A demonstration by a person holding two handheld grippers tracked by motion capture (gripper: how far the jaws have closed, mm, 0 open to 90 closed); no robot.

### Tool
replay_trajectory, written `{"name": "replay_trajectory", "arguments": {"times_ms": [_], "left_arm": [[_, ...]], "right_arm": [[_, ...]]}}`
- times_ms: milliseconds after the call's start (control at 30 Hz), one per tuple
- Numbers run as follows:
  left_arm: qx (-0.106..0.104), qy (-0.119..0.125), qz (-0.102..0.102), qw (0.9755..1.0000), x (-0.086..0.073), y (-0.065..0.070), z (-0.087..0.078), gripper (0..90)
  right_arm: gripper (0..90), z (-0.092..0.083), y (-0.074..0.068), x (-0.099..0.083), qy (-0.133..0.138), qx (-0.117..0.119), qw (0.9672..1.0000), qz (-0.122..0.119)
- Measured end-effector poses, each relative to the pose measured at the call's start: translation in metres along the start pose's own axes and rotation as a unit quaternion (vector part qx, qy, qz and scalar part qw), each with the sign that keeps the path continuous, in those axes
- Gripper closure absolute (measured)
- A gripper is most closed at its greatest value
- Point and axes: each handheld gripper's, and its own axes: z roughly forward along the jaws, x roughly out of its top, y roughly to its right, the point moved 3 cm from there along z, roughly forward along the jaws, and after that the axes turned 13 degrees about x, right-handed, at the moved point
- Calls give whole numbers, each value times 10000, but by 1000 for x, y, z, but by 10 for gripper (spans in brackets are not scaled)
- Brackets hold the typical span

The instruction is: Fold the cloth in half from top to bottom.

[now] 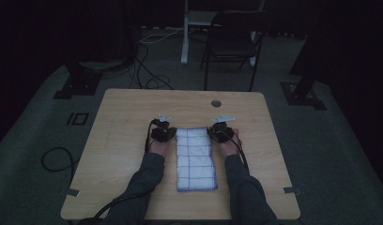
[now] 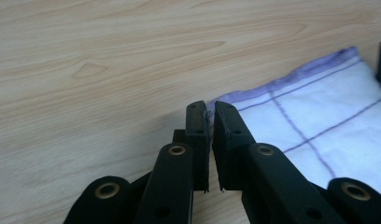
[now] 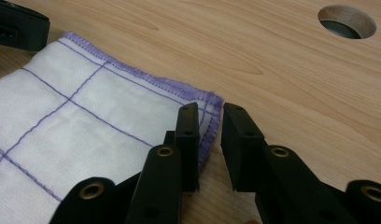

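A pale wooden worktop [image 1: 124,154] in a dim room carries a folded white cloth [image 1: 195,159] with purple grid lines, lying flat between the forearms. It looks light, soft and limp, best pinched at its far corners. The left gripper [image 2: 208,109] has its jaws nearly shut on the left corner's hem. The right gripper [image 3: 210,114] straddles the other corner, jaws apart.

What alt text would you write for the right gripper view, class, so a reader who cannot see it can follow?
The right gripper has its two black jaws astride the near corner of a white cloth with purple grid lines and a purple hem, a gap showing beside the hem. The cloth lies flat on a light wooden table, which has a round hole at upper right.
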Motion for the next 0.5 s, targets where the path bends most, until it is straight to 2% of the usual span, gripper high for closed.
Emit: {"name": "replay_trajectory", "arguments": {"times_ms": [133, 333, 400, 500], "left_arm": [[71, -111, -74, 9999, -2, -4, 3, 823], [-179, 80, -118, 9997, 2, 5, -1, 671], [-179, 78, -44, 9998, 3, 7, -1, 638], [-213, 112, -37, 9997, 3, 9, 0, 611]], "right_arm": [[766, 1, 0, 1, -17, -7, 10000, -6], [765, 3, 4, 1, -60, -26, 10000, 3], [765, 4, 4, 2, -63, -22, 10000, -11], [765, 5, 4, 4, -75, -21, 10000, -23]]}}
